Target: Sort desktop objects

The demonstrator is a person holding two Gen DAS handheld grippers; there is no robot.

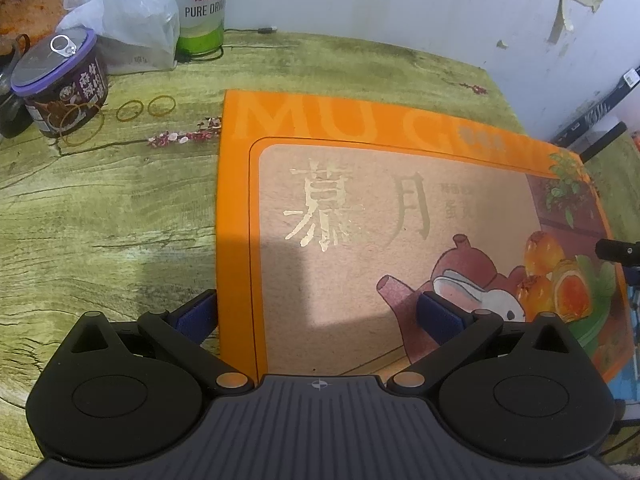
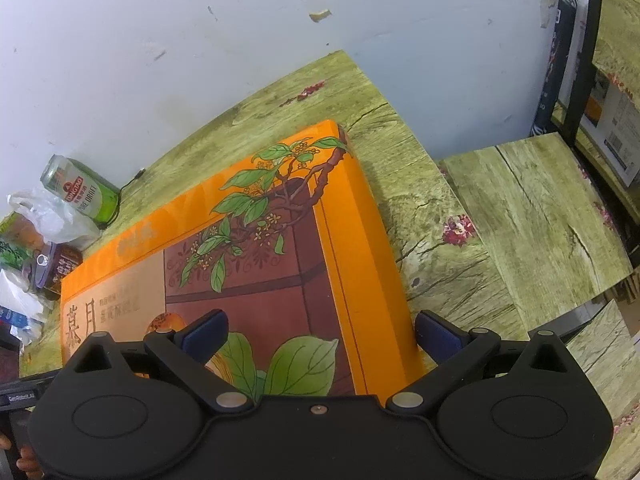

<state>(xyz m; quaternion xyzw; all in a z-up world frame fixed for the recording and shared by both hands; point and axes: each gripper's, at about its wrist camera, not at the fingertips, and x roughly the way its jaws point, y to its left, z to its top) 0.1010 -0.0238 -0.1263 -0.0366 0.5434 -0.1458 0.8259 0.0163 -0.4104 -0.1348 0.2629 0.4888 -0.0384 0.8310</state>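
Lettering dominates the big orange gift box point(image 1: 400, 216) lying flat on the worktop point(image 1: 100, 216): pale capitals "MU G…" run along its far orange border, and two large gold characters, 慕月, sit on the tan panel, with smaller characters beside them too blurred to read. The lid also carries a picture of a brown teapot, a white rabbit and orange egg-yolk pastries; from the right wrist view the same box point(image 2: 352, 216) shows a leafy flowering branch and a dark red cabinet.

The left gripper point(image 1: 318, 312) is spread wide, one blue pad point(image 1: 198, 312) just off the box's left edge and the other above the lid near the teapot picture; it holds nothing. The right gripper point(image 2: 320, 332) is likewise spread wide and empty, straddling the box's right edge, one pad point(image 2: 208, 332) over the lid and the other point(image 2: 436, 336) above the bare worktop beside it.

At the far left stands a green and white can point(image 1: 202, 4) printed "TSINGTAO", with Chinese characters and "PURE DRA…" below. Next to it lies a crumpled clear plastic bag point(image 1: 124, 12). Nearer stands a dark tub with a purple lid point(image 1: 60, 80), a ring-pull on top and white Chinese characters on its side that I cannot make out. Three rubber bands point(image 1: 162, 105) lie beside the tub, one against its base. A white wall point(image 1: 400, 8) with peeling tape stands behind.
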